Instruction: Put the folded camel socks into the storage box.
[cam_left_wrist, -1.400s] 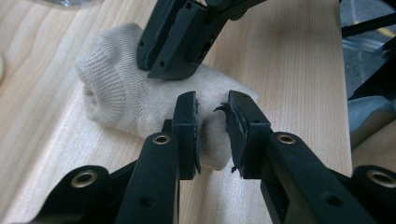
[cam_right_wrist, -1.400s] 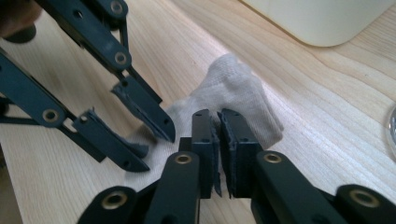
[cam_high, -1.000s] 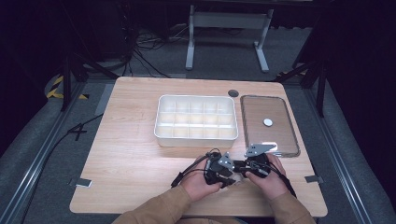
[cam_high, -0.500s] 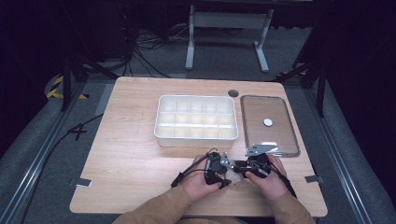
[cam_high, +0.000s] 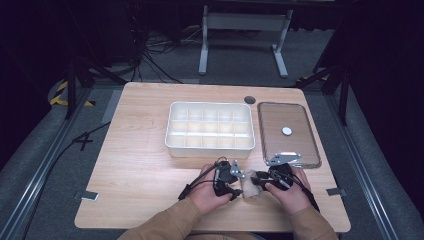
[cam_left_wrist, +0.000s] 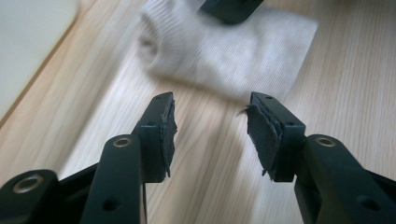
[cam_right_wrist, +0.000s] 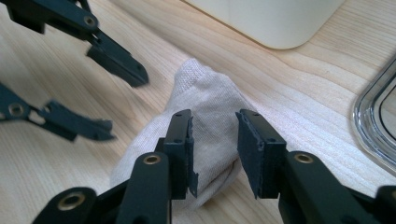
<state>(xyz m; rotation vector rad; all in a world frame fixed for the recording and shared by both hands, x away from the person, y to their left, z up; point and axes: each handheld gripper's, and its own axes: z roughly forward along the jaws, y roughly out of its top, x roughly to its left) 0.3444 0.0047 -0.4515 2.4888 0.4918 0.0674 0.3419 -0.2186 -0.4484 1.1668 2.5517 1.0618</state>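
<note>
A folded beige sock (cam_high: 248, 186) lies flat on the wooden table between the two hands. My left gripper (cam_left_wrist: 210, 123) points at the sock (cam_left_wrist: 224, 51) from a short way off. Its jaws have just been opening and stand wide with only bare table between them. My right gripper (cam_right_wrist: 215, 135) hangs over the sock's (cam_right_wrist: 210, 93) near end. Its jaws have just been opening too; they straddle the cloth and the pads do not press on it. In the high view the left gripper (cam_high: 238, 181) and right gripper (cam_high: 258, 180) face each other across the sock.
A white compartment box (cam_high: 210, 150) stands just beyond the hands. A clear plastic lid (cam_high: 306, 150) lies to its right with a small white disc (cam_high: 286, 131) on it. A dark round knob (cam_high: 250, 99) sits near the far edge. The table front edge is close behind the hands.
The left gripper has drawn back slightly from the right one, and the beige sock now shows between the two hands. The right hand has stayed where it was.
</note>
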